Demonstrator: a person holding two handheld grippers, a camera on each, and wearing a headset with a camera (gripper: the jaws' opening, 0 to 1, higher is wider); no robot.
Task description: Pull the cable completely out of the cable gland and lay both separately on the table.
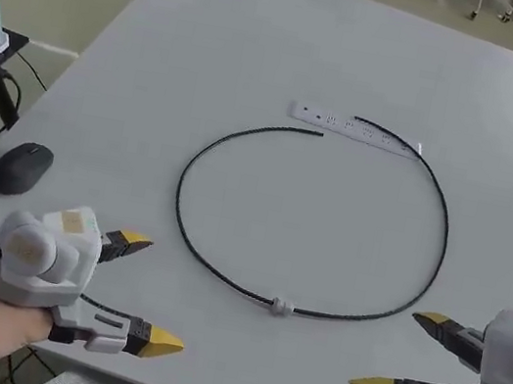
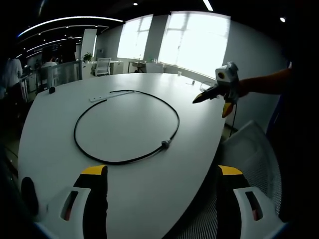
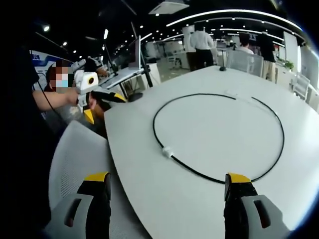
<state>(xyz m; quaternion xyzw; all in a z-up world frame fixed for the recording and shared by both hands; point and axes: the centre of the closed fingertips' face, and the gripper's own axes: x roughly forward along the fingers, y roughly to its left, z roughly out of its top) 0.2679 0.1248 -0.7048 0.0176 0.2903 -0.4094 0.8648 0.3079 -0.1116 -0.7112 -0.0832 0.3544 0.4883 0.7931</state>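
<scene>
Left tool [image 1: 148, 290], right tool [image 1: 397, 352] agape | gland [image 1: 282, 307], seemingly on cable [image 1: 443, 235], between, ahead

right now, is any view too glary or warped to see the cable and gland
Head view: even light, thin black cable and small white cable gland sharp. Left gripper view: bright windows blown out, fisheye curves the white table. Right gripper view: dim surroundings, same curving, gland readable.

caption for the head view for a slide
Left gripper and right gripper, open, before the looped cable wearing its cable gland
</scene>
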